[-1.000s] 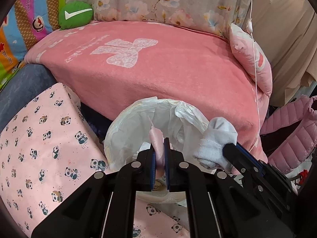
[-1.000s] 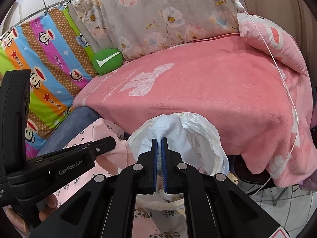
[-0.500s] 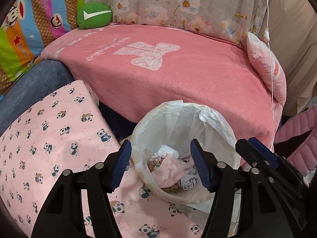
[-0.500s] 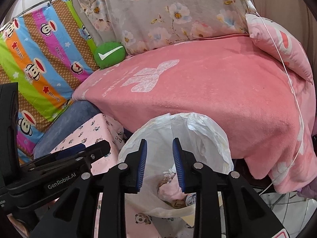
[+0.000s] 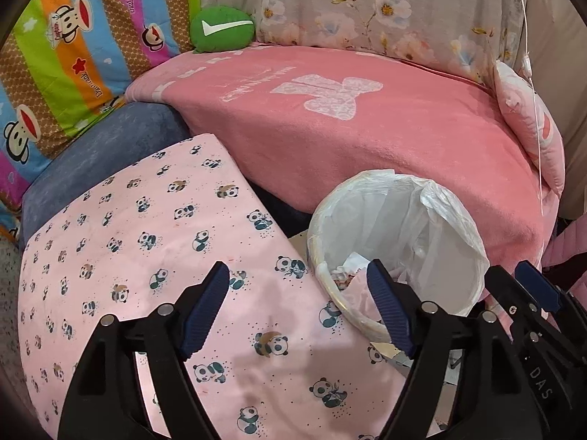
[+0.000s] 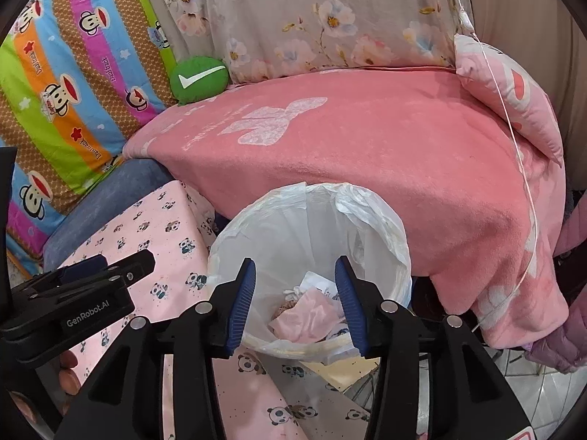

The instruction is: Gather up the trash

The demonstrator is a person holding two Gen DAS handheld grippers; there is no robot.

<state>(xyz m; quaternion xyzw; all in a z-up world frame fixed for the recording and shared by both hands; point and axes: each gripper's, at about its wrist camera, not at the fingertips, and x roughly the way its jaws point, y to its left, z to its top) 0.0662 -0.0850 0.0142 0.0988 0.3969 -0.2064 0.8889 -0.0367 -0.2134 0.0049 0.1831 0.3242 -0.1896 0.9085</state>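
I have both tools out over the bin [image 6: 400,256], a small round one lined with a white plastic bag [image 5: 440,220], standing just beside the pink blanket [image 5: 367,154] that hangs over the bed edge and right against the panda-print cloth [image 5: 128,249]. My right gripper [image 6: 295,302] sits above the bin mouth with its blue pads [image 6: 242,304] apart and opening further; nothing is pinched between them, and down through the gap I see the trash [image 6: 308,315] lying in the bottom of the bag: a crumpled pale pink piece on top, scraps of white paper behind it. My left gripper [image 5: 297,311] is off to the side, mostly over the panda cloth, its jaws spread wide and still opening, with nothing gripped; its right-hand finger [image 5: 389,311] crosses the near rim of the bin, where a bit of the pink piece shows. In the right view the left tool's black body pokes in from the left. A green cushion [image 6: 198,79] rests at the back against striped bedding.
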